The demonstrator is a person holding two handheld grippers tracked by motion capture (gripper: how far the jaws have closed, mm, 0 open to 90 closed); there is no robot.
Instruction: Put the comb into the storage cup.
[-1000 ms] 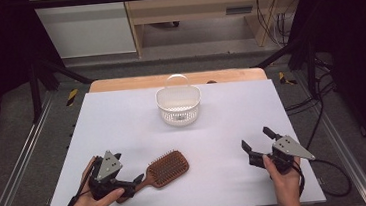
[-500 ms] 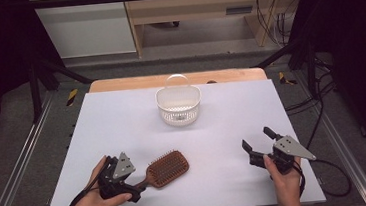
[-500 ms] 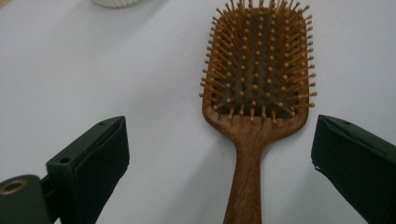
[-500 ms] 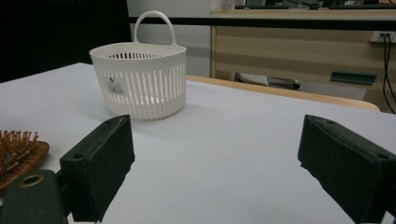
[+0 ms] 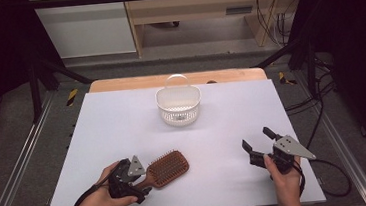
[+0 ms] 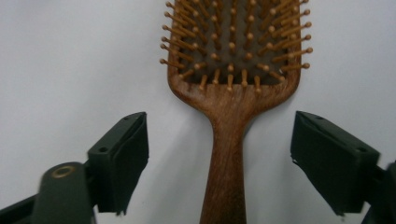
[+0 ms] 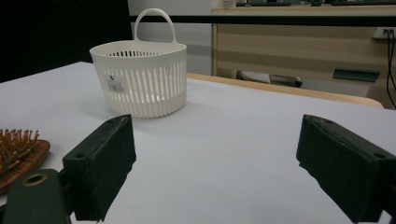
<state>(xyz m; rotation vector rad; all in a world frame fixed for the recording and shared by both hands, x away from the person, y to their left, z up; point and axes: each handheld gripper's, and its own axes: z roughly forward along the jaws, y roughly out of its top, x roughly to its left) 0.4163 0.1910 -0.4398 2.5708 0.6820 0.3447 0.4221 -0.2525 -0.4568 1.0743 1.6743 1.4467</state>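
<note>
Since the earlier frames we see the left tool [image 5: 142, 179] has slid in over the handle of the wooden hairbrush [image 5: 166, 168], and its jaws have just been closing; in the left gripper view the handle stands between them, with a gap of white surface [image 5: 122, 123] on either side, so the pads do not yet press on it. The right tool [image 5: 259, 144] has kept its place near the right front edge, jaws spread with nothing between them.

We count one container: a white slatted basket [image 5: 178, 105] with a loop handle, standing upright towards the far middle of the surface, well apart from the brush. From the high view its inside looks bare, though the near wall hides part of the floor.

The brush lies bristles up near the front left. Its handle end is covered by the left tool in the high view and cut off at the bottom of the left gripper view.

One brush, one basket, two tools.
</note>
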